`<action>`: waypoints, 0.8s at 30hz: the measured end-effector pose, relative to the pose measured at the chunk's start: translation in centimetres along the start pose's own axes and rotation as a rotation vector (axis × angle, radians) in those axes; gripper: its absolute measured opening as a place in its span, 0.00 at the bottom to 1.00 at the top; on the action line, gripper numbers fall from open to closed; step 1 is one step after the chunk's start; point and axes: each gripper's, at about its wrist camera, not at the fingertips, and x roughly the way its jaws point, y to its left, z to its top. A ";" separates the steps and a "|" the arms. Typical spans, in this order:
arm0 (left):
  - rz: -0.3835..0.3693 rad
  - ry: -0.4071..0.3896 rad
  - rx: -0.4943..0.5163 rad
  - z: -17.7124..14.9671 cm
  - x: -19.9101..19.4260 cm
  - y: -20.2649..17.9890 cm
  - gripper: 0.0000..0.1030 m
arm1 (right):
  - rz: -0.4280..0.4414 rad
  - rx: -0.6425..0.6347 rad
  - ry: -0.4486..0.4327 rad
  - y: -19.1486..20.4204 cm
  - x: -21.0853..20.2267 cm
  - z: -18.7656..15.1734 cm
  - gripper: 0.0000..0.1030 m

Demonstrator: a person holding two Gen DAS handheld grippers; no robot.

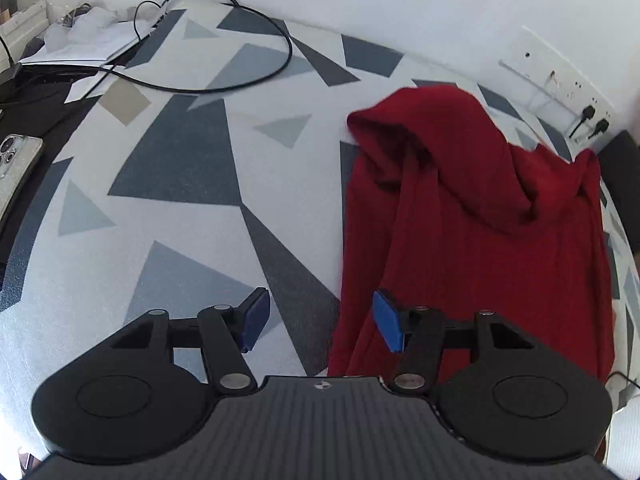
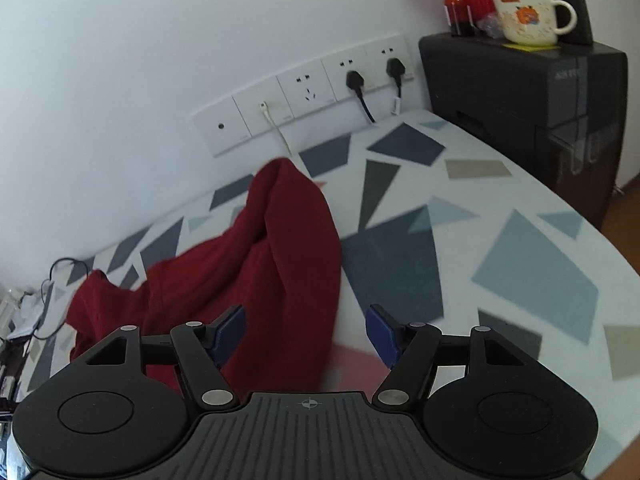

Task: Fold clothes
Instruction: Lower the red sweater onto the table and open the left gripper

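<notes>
Landmark: the red garment (image 1: 472,232), a dark red knit piece lying crumpled on the table (image 1: 180,208); every place below is given from it
Garment: bunched and partly doubled over itself, a raised fold at its far end towards the wall; it touches the table along its whole length; in the right wrist view it (image 2: 256,264) runs from the middle foreground back towards the wall sockets (image 2: 304,92)
Table: white top patterned with grey and blue triangles; it spreads bare to both sides of the garment
Left claw (image 1: 322,322): blue pads apart, nothing between them; it hangs over the garment's near left edge; one pad (image 1: 387,326) stands in front of the red cloth, the other over the table pattern
Right claw (image 2: 306,336): blue pads apart, nothing clamped; the garment's near right edge lies in the gap; whether a pad touches the cloth cannot be told
Black cable (image 1: 240,40): looped on the table, well away from the garment on its far left
Phone (image 1: 16,172): at the table's left edge, far from the garment
Mug (image 2: 528,16): on a black box beyond the garment, to its right, by the wall
</notes>
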 end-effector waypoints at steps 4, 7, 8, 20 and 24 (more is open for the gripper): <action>-0.043 0.006 0.048 -0.7 1.0 -0.6 0.55 | -0.041 0.006 0.043 1.3 -1.0 -4.1 0.62; -0.053 0.000 0.070 -0.9 1.6 -1.0 0.54 | -0.067 -0.008 0.060 2.5 -1.0 -6.0 0.64; -0.056 -0.004 0.073 -0.9 1.7 -1.0 0.54 | -0.076 -0.014 0.065 3.0 -1.0 -6.6 0.65; -0.118 -0.025 0.019 0.1 1.8 1.5 0.52 | -0.163 -0.044 0.064 5.9 -1.2 -8.9 0.71; -0.121 -0.027 0.097 -0.1 2.1 0.6 0.67 | -0.170 -0.084 0.084 7.0 -0.1 -9.4 0.71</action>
